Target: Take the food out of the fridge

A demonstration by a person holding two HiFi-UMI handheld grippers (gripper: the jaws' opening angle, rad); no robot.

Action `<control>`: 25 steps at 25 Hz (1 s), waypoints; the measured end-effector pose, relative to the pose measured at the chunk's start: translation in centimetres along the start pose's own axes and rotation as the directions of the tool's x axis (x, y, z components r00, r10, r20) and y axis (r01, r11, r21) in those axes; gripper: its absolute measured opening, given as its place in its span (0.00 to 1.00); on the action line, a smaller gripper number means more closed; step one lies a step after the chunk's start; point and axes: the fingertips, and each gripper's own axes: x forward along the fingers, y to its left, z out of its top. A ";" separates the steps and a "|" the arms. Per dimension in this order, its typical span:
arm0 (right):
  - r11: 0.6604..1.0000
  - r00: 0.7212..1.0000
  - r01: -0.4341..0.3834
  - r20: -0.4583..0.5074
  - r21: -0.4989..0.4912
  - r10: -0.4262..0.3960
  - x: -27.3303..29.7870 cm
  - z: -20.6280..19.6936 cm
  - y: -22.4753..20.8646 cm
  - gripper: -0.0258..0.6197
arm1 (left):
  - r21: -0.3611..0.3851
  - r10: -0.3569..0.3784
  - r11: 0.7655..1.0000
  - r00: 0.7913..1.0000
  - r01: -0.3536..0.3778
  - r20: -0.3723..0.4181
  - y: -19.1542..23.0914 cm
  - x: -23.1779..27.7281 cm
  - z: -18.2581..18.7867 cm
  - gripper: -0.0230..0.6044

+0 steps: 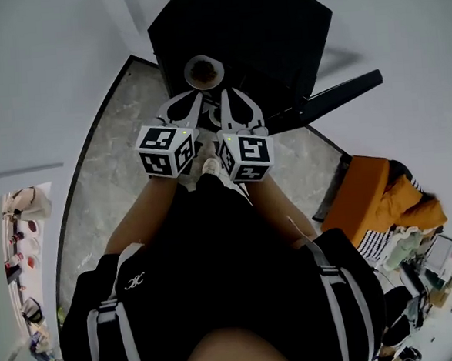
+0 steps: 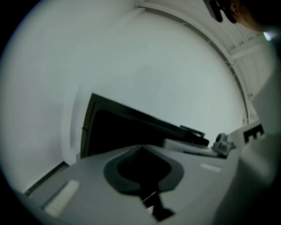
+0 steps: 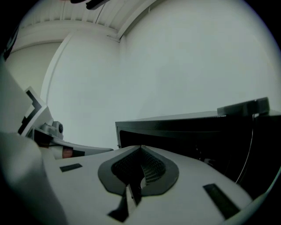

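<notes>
Black clothing on the person (image 1: 217,277) fills the lower half of the head view, with a shoe (image 1: 210,168) showing just beyond it on the marbled floor (image 1: 109,168). Both arms reach forward side by side. The marker cubes of the two grippers, left (image 1: 166,149) and right (image 1: 246,155), lie just beside each other.

The left claw (image 1: 197,101) is pressed together with nothing in it. Its own view shows the two jaws (image 2: 141,147) meeting at the tip over an empty dark hollow. The right claw (image 1: 226,99) is likewise closed and empty, with its ribbed pads (image 3: 151,169) drawn together in the right gripper view.

Both claws point at a black fridge (image 1: 254,27), which stands at the far end of the floor against the white walls. Its door (image 1: 336,97) is swung open to the right. Each gripper view looks into the dark opening (image 2: 118,127) (image 3: 184,136), and nothing inside can be made out.

A bowl (image 1: 203,72) of brown food sits at the fridge's near left edge, just beyond the claw tips and apart from them. Whether it rests on top or on a shelf inside I cannot tell.

An orange bundle (image 1: 365,189) lies by the floor's right edge.
</notes>
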 end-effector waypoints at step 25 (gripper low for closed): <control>0.983 0.977 0.182 -0.111 0.001 -0.181 1.8 -8.9 2.6 0.04 | -0.866 -0.114 0.495 0.993 0.071 0.017 15.9 12.3 -20.9 0.25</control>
